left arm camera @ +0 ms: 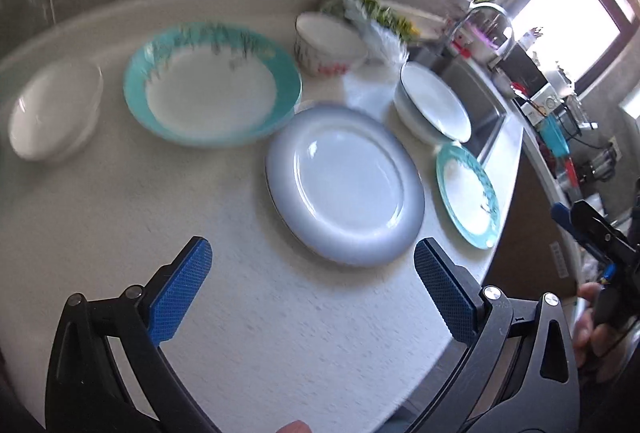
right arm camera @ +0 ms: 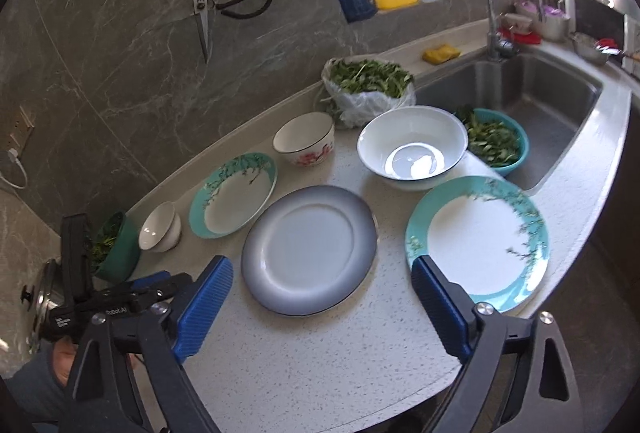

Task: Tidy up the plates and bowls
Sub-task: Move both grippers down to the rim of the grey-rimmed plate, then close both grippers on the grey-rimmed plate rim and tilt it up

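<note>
Your left hand-held gripper (left arm camera: 312,273) is released, jaws spread wide and empty, hovering over the speckled bench (left arm camera: 280,333). Just ahead of it, between the finger lines, lies the grey-rimmed plate (left arm camera: 344,185); nothing stands between it and the blue pads. Ahead and to the left sits the teal-rimmed plate (left arm camera: 212,85), its rim close beside the grey one, and further left the small white bowl (left arm camera: 54,113). Beyond the grey plate stands the flowered bowl (left arm camera: 328,47), with the large white bowl (left arm camera: 434,105) ahead and to the right at the sink's edge, and a second teal-rimmed plate (left arm camera: 468,197) to the right near the bench edge. This view is motion-blurred, so fine contacts cannot be read. Your right hand-held gripper (right arm camera: 322,297) is likewise released and holds nothing; the grey plate sits just ahead between its fingers, and its right finger overlaps the near rim of the second teal plate in view, contact not determinable. Behind the large white bowl a plastic bag of greens (right arm camera: 368,89) crowds the back wall, and a teal colander of greens (right arm camera: 496,141) sits in the sink (right arm camera: 560,105) just right of that bowl. A green bowl of greens (right arm camera: 116,249) stands far left beside the small white bowl.
</note>
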`<state>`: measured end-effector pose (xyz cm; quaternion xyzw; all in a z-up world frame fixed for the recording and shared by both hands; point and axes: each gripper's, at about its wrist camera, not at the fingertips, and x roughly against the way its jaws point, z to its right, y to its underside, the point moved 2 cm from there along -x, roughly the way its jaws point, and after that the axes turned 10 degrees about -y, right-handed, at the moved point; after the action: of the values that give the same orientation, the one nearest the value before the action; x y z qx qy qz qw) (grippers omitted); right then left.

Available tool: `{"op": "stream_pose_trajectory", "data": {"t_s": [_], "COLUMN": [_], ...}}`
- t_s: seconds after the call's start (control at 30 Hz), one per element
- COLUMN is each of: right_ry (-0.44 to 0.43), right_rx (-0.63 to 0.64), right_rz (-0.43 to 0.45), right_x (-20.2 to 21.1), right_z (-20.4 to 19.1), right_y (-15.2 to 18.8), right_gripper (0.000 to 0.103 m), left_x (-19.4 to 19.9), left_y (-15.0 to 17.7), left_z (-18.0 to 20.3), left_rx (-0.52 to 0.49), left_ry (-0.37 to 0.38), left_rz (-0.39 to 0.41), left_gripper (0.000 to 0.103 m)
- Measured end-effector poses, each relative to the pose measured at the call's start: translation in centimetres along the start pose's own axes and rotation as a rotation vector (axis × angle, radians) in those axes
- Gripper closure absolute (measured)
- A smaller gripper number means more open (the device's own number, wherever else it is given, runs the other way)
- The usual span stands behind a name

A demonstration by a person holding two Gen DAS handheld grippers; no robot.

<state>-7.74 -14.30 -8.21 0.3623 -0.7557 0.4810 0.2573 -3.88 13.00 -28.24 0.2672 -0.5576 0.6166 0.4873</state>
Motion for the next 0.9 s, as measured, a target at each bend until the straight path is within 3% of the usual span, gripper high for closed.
{"op": "stream_pose_trajectory", "data": {"t_s": [0.2, 0.37, 0.43, 0.53, 0.63, 0.7, 0.87, 0.9], "right_ry": [-0.22, -0.363, -0.383, -0.407, -0.406, -0.399, -0.345, -0.334], "right_rx": [-0.108, -0.211, -0.194, -0.185, -0.193, -0.196, -0.212, -0.216], "right_rz": [-0.082, -0.156, -0.2, -0.276, -0.323, -0.335, -0.364, -0.369], "right_x": [-3.6, -6.9, -8.1, -10.0, -11.6, -12.3, -13.6, -13.8], "right_z": [3.3, 7.5, 8.0, 8.5, 9.1, 9.5, 10.6, 10.9], "right_y": [-1.3, -2.8, -3.4, -3.8, -3.9, -3.9, -4.2, -4.4], "right_gripper": [0.011, 0.017, 0.028, 0.038, 0.04, 0.043, 0.049, 0.05], "left_x": [-3.1, -4.1, -4.8, -6.9, -8.4, -9.4, -11.3, -11.6], "left_y": [1.1, -0.1, -0.8, -1.9, -3.3, -4.1, -5.3, -5.6], "left_z": [0.4, 0.5, 0.7, 0.2, -0.5, -0.9, -0.8, -0.7], "left_rx": [0.114, 0.162, 0.132, 0.168, 0.181, 0.148, 0.094, 0.085], "left_ry": [-0.045, -0.075, -0.096, -0.078, -0.01, -0.003, 0.037, 0.048], "left_rz": [-0.069, 0.001, 0.0, -0.07, -0.115, -0.136, -0.18, -0.189], "left_gripper": [0.002, 0.004, 0.004, 0.006, 0.022, 0.04, 0.074, 0.074]}}
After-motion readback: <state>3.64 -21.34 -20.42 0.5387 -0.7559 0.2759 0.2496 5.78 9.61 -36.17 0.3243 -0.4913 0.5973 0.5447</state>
